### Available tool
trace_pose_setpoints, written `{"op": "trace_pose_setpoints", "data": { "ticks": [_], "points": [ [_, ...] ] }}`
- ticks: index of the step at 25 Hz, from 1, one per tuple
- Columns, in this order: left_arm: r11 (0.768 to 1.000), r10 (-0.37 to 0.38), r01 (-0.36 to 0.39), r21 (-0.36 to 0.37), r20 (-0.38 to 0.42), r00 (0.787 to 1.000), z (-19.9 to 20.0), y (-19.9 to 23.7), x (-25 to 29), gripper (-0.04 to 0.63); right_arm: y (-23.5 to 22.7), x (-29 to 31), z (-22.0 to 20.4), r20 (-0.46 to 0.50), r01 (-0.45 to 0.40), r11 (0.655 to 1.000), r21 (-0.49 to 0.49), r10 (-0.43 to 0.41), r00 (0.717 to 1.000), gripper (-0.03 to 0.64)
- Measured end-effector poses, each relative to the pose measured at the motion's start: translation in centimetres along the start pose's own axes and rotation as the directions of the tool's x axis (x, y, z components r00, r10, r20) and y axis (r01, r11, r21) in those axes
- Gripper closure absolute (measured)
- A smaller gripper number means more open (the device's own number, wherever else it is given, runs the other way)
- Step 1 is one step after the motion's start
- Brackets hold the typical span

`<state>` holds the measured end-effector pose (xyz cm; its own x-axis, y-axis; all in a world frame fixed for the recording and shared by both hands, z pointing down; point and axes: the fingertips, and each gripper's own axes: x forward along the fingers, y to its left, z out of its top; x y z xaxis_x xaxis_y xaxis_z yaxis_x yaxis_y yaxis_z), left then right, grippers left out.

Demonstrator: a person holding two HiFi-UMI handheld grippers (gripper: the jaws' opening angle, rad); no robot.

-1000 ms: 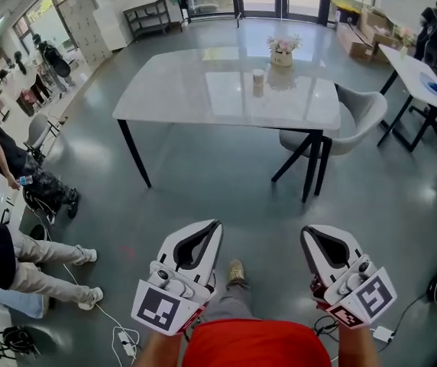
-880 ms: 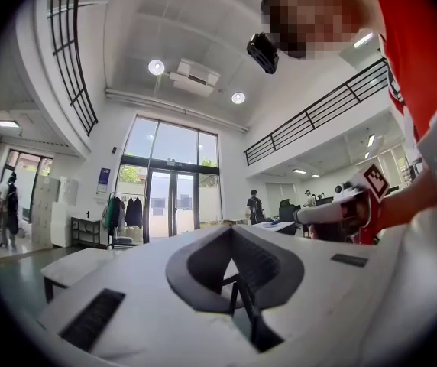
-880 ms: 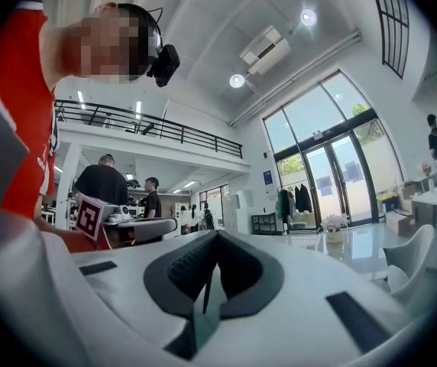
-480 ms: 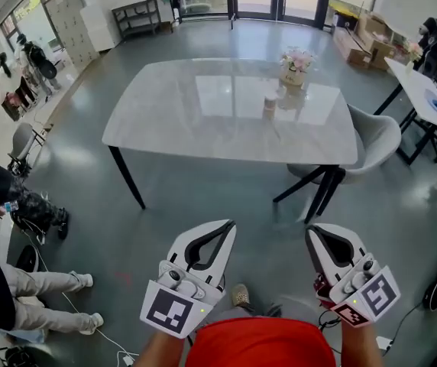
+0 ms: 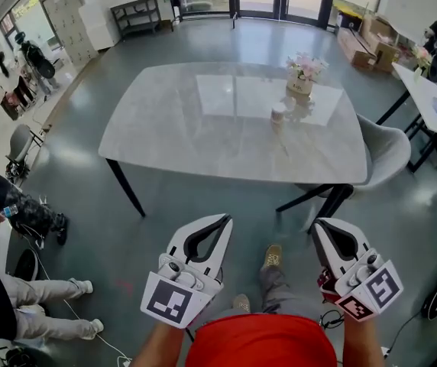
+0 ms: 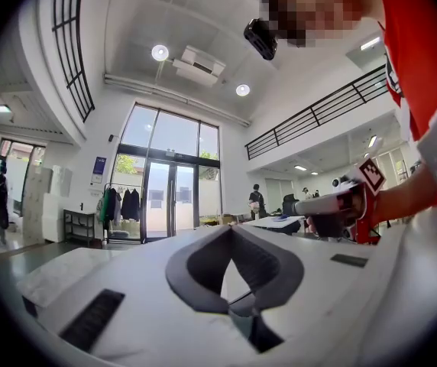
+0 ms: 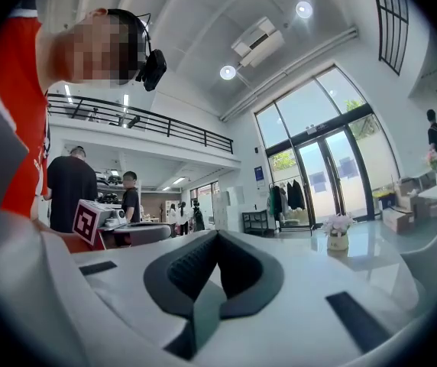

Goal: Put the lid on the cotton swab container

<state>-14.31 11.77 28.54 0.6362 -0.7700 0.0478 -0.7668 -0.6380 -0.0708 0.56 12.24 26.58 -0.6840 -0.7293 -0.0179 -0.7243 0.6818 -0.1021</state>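
Note:
A small pale cylinder, the cotton swab container [image 5: 278, 114], stands on the grey marble table [image 5: 180, 128] near a pot of pink flowers [image 5: 301, 79]. No separate lid can be made out at this distance. Both grippers are held low in front of me, well short of the table's near edge. My left gripper [image 5: 225, 219] is shut and empty, and in the left gripper view its tips [image 6: 230, 228] meet. My right gripper [image 5: 319, 223] is likewise shut with nothing in it [image 7: 217, 234]. The flower pot [image 7: 338, 236] also shows in the right gripper view.
A grey chair [image 5: 390, 150] stands at the table's right end. A white table [image 5: 432, 98] and boxes are at the far right. Seated people [image 5: 20, 327] and floor cables are at the left. My shoe [image 5: 273, 256] shows on the floor between the grippers.
The table has drawn nearer and shifted in the head view as I walk towards it. Both grippers stay shut and keep their places in front of me.

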Motion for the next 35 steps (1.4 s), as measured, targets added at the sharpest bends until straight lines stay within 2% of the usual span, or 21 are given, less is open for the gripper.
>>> {"op": "trace_pose_setpoints", "data": {
  "ticks": [3,10,18,25,27,30,31,35],
  "points": [
    [1.0,0.021,-0.021,-0.004,-0.011,1.0,0.0,1.5,2.3,0.575,-2.5,1.7,0.2,0.009,-0.011,1.0,0.013,0.011,1.0,0.621],
    [0.998,0.043,-0.045,0.039,0.039,0.998,0.8,5.9,11.3,0.575,-11.2,6.4,-0.3,0.015,-0.019,0.999,0.045,0.018,1.0,0.621],
    [0.996,0.081,-0.079,0.029,-0.091,0.993,-1.3,10.2,21.6,0.575,-22.0,12.0,0.0,-0.008,-0.054,0.996,0.066,0.055,0.998,0.621],
    [0.998,0.07,-0.067,0.019,-0.173,0.982,-3.5,13.0,27.2,0.572,-27.0,16.6,-1.5,-0.077,-0.069,0.997,0.034,0.072,0.994,0.621],
    [0.998,0.062,-0.06,0.013,-0.189,0.98,-4.3,14.1,28.7,0.556,-27.9,18.2,-2.5,-0.108,-0.072,0.997,0.031,0.075,0.991,0.621],
    [1.0,0.025,-0.024,0.007,-0.215,0.976,-5.9,15.7,30.7,0.494,-29.1,20.5,-4.0,-0.145,-0.061,0.997,0.042,0.066,0.987,0.619],
    [1.0,0.004,-0.003,0.006,-0.22,0.976,-6.5,16.1,31.3,0.47,-29.4,21.2,-4.4,-0.158,-0.051,0.998,0.046,0.058,0.986,0.586],
    [0.992,-0.11,0.12,0.028,-0.227,0.968,-8.7,17.4,34.1,0.376,-30.3,23.3,-6.0,-0.208,-0.017,0.999,0.045,0.026,0.978,0.578]
  ]
}}
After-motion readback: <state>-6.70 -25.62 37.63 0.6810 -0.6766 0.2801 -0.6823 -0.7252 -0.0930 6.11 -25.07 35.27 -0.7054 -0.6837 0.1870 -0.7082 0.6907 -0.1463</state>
